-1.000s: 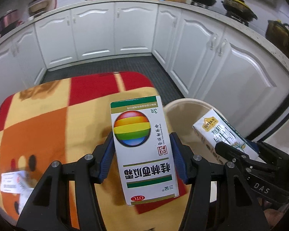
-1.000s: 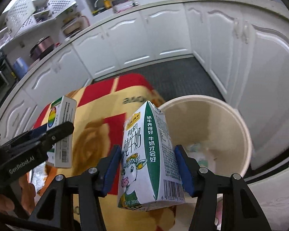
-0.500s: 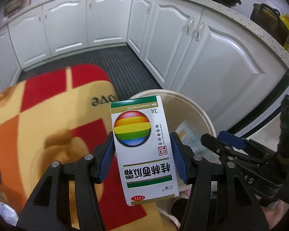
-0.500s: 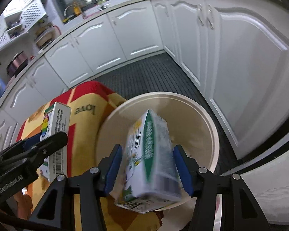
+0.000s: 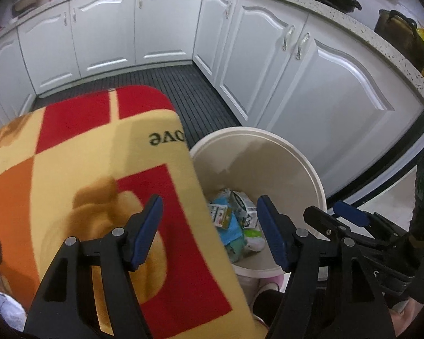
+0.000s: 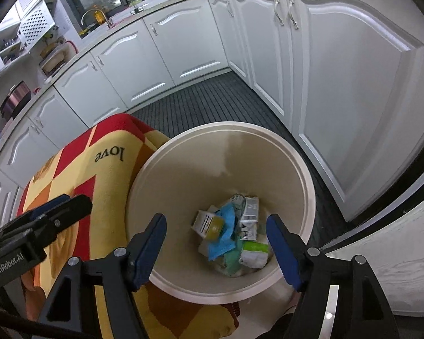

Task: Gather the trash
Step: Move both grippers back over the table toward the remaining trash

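Note:
A round cream trash bin (image 6: 305,175) stands on the floor beside the table; it also shows in the left wrist view (image 5: 311,169). Several pieces of trash lie at its bottom: the milk carton (image 6: 250,217), a small box (image 6: 207,223) and blue and green wrappers (image 6: 224,234); the pile also shows in the left wrist view (image 5: 234,220). My right gripper (image 6: 216,250) is open and empty above the bin. My left gripper (image 5: 209,231) is open and empty over the table edge next to the bin. The left gripper also shows in the right wrist view (image 6: 42,220).
A table with a red, orange and yellow blanket (image 5: 84,169) sits left of the bin. White kitchen cabinets (image 5: 311,84) run behind and to the right. A dark ribbed floor mat (image 6: 212,101) lies between them. A white item (image 5: 2,313) lies at the blanket's lower left.
Both grippers have opened. The milk carton has dropped from my right gripper into the bin, and the rainbow medicine box has left my left gripper. Both grippers have moved toward the bin.

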Demonstrator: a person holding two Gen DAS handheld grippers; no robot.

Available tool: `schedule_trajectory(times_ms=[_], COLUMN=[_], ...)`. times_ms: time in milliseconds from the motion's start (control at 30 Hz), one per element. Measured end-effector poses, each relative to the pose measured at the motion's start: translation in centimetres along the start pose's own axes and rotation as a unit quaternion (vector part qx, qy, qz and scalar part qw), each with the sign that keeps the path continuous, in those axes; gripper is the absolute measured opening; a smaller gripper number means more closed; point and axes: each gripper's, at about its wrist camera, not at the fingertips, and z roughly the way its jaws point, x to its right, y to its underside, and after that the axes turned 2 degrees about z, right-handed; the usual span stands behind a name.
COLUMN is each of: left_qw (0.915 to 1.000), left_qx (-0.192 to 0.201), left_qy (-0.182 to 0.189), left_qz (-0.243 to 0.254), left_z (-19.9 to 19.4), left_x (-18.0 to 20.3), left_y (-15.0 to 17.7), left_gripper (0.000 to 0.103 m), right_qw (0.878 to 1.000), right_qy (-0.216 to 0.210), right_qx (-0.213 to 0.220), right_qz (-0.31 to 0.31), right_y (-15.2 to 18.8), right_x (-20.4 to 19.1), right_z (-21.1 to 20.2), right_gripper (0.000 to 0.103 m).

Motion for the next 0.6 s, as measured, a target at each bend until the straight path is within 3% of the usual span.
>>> schedule_trajectory(times_ms=[600], left_qw=[0.9970], left_qx=[0.048], left_qy=[-0.049], left_qz=[-0.034], left_z=[-6.1], left_x=[-5.5], left_y=[2.1], left_gripper=[0.068], right_qw=[0.998], right_qy=[-0.009], right_qx=[0.027], right_qz=[-0.055], right_y=[1.5], right_x=[-6.4], right_z=[-3.0], right_gripper=[0.072])
